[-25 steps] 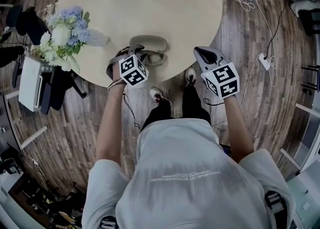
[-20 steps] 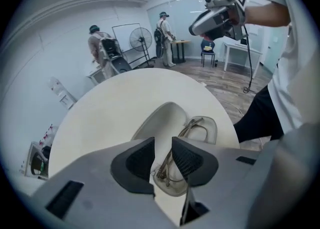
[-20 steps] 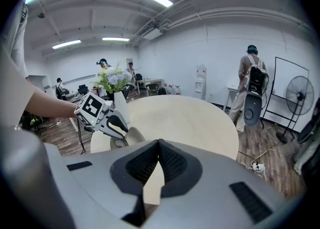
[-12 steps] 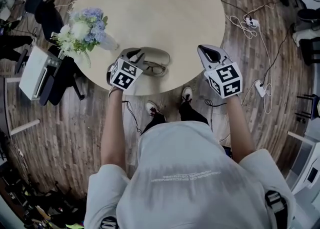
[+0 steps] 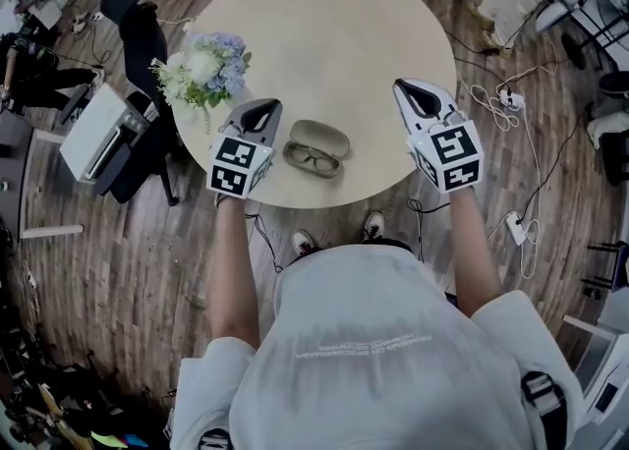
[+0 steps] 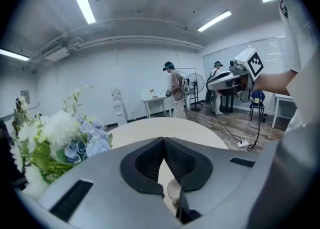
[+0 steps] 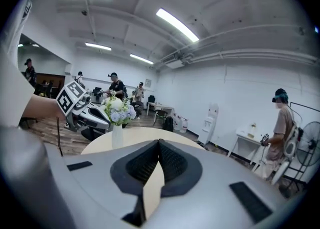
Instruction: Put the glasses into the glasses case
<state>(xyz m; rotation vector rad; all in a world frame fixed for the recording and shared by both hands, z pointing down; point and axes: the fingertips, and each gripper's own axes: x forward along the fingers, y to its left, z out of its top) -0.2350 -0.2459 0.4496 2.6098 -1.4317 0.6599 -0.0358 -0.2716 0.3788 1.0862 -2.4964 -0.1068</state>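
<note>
While both tools hover over the near edge of a round, pale wooden table [image 5: 334, 35], the glasses [image 5: 313, 158] lie on the tabletop, outside their case. They have a thin dark frame with two rounded clear lenses, and they lie flat with the lenses facing the person. The glasses case [image 5: 322, 137] is a smooth oblong shell in grey-beige, lying just behind the glasses and touching or nearly touching them. Whether its lid is up cannot be told from the head view.

The left gripper [image 5: 261, 106] is just to the left of the glasses and case, close beside them but not touching either. Its jaws have just been closing and their ribbed dark pads now meet at the tips with nothing between them. The right gripper [image 5: 411, 90] is well apart from the glasses, toward the table's right edge, its pads likewise pressed together on nothing. A bunch of white and blue flowers [image 5: 204, 70] stands on the table to the left.
</note>
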